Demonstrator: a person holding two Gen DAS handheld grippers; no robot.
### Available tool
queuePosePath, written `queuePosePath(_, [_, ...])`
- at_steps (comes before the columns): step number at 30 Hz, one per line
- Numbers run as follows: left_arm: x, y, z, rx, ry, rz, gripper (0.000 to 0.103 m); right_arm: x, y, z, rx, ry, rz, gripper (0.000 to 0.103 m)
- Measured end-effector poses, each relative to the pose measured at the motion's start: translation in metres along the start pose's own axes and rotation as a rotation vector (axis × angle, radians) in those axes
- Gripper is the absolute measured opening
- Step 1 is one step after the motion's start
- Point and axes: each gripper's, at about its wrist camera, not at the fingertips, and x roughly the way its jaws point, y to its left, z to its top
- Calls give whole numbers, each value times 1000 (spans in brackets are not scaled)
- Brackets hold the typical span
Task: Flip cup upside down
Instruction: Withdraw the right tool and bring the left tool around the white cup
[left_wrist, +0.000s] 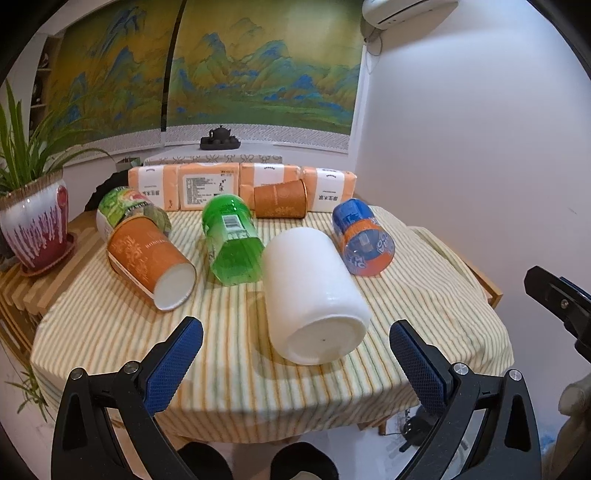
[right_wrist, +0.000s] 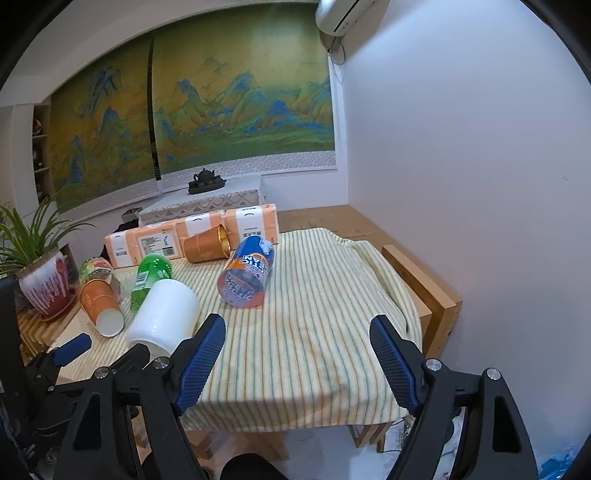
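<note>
A white cup (left_wrist: 314, 295) lies on its side on the striped tablecloth (left_wrist: 221, 350), base toward me. It also shows in the right wrist view (right_wrist: 162, 314). My left gripper (left_wrist: 295, 354) is open and empty, just in front of the white cup, its fingers on either side of the base. My right gripper (right_wrist: 297, 354) is open and empty, over the cloth to the right of the white cup. Several other cups lie on their sides: an orange paper cup (left_wrist: 147, 258), a green one (left_wrist: 232, 240), a blue-orange one (left_wrist: 364, 240) and a second orange one (left_wrist: 280, 199).
Orange tissue packs (left_wrist: 207, 184) line the table's back. A potted plant (left_wrist: 33, 221) stands at the left on a wooden slatted stand. A white wall is on the right, a wooden frame edge (right_wrist: 436, 291) beside the cloth. A green patterned cup (left_wrist: 122, 206) lies at back left.
</note>
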Motion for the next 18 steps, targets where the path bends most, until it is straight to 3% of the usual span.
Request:
queuePosePath(10, [17, -12, -1, -19, -19, 40, 102, 5, -18, -7, 38, 15, -2, 77])
queuePosePath(18, [35, -21, -8, 21, -11, 80, 102, 11, -24, -7, 48, 26, 9, 77])
